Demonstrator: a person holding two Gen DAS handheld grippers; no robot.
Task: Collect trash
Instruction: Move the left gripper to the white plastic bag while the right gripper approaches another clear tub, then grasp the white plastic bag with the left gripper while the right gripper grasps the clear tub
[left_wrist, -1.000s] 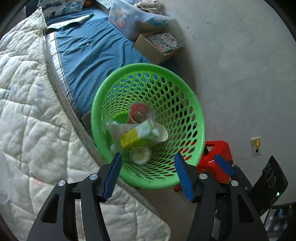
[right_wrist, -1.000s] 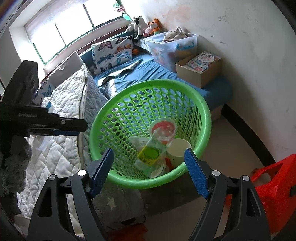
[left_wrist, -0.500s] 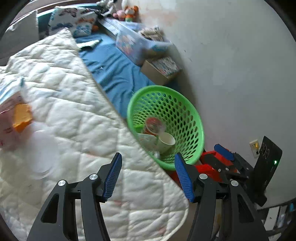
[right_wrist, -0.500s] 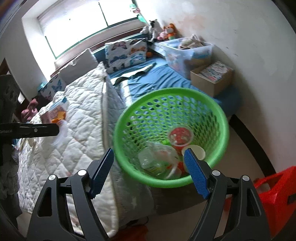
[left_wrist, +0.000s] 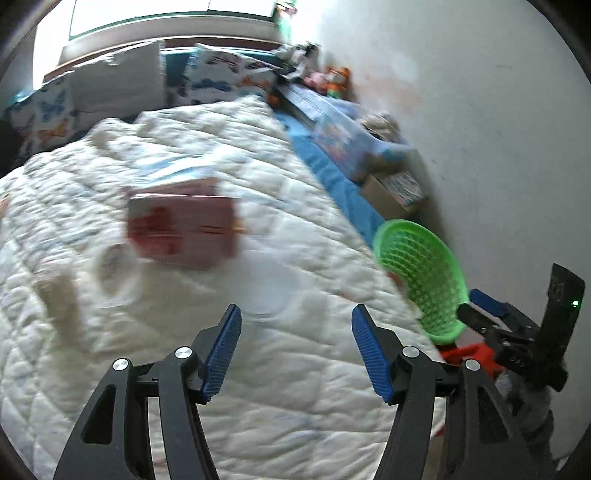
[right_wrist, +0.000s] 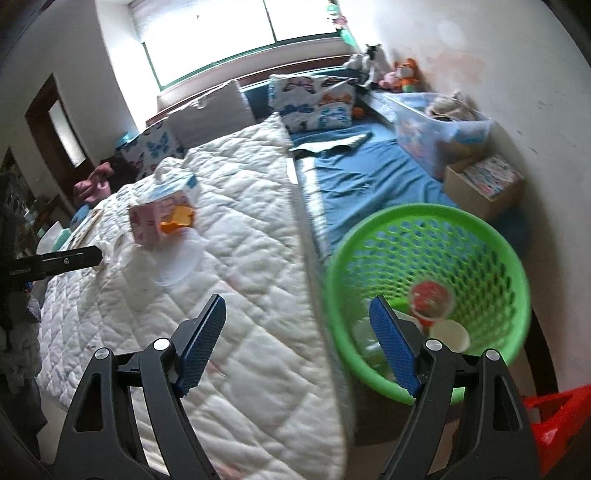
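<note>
Two hand-held grippers, both spread wide and empty. Left hand-held gripper (left_wrist: 296, 352) over the quilt (left_wrist: 295, 406), aimed at a pink carton (left_wrist: 183, 223), blurred here. Probably light, crushable; best pinched across its flat sides. Sharper from the right hand-held gripper (right_wrist: 297, 345): orange corner, plus cups inside the green basket (right_wrist: 491, 236).

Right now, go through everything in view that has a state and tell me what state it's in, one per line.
left gripper: open, empty, over the quilt
right gripper: open, empty
green basket: upright beside the bed, holding cups and wrappers
pink carton: lying on the white quilt, not collected
clear plastic lid: on the quilt beside the carton
storage bin: open, filled
</note>
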